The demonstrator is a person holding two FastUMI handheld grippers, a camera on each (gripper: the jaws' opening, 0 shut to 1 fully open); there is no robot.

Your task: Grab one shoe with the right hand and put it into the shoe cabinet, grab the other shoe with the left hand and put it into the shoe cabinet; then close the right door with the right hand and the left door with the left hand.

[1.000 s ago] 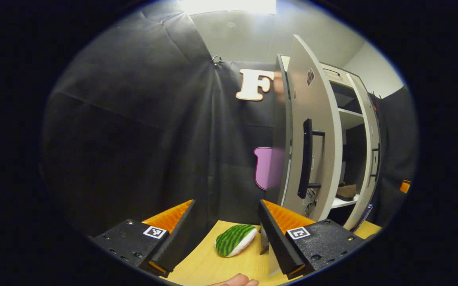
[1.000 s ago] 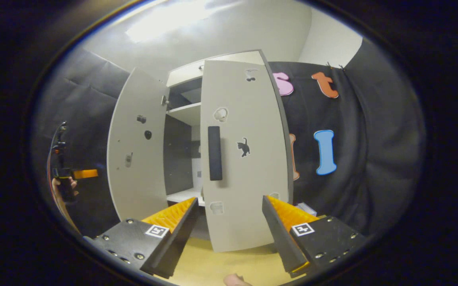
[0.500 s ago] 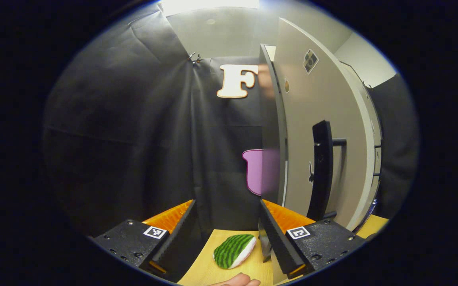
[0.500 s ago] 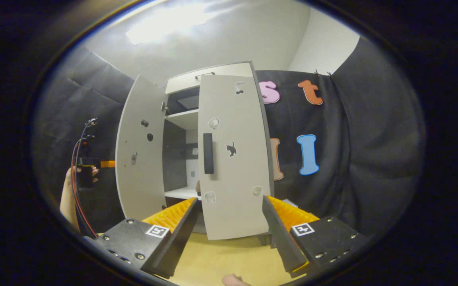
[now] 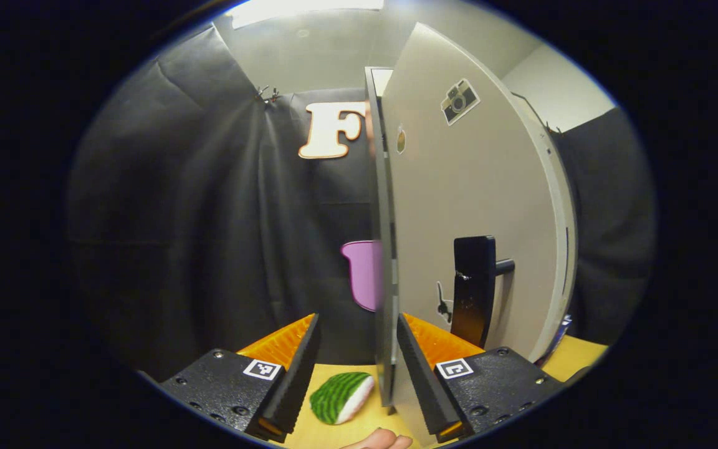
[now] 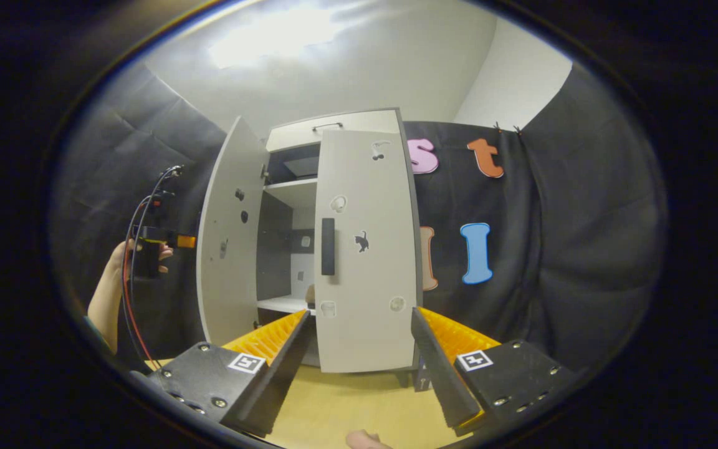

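Swinging toward closed, the left door (image 5: 477,206) is now turning more of its pale face into the left gripper view than a second ago, hiding the shelves behind it, while the right door (image 6: 365,249) is sitting nearly flush against the shoe cabinet (image 6: 328,128). In the right gripper view the cabinet is standing white and tall on the wooden table (image 6: 346,405), with the left door hanging ajar and a shelf showing through the gap. Both doors are carrying small stickers and a black bar handle (image 5: 472,290). In the left gripper view the left gripper (image 5: 353,368) is holding its fingers spread apart and gripping nothing, the door's edge standing just beyond its fingertips. The right gripper (image 6: 359,358) is likewise gaping wide and empty, well back from the right door. A green striped object (image 5: 340,397) is lying on the table near the left gripper.
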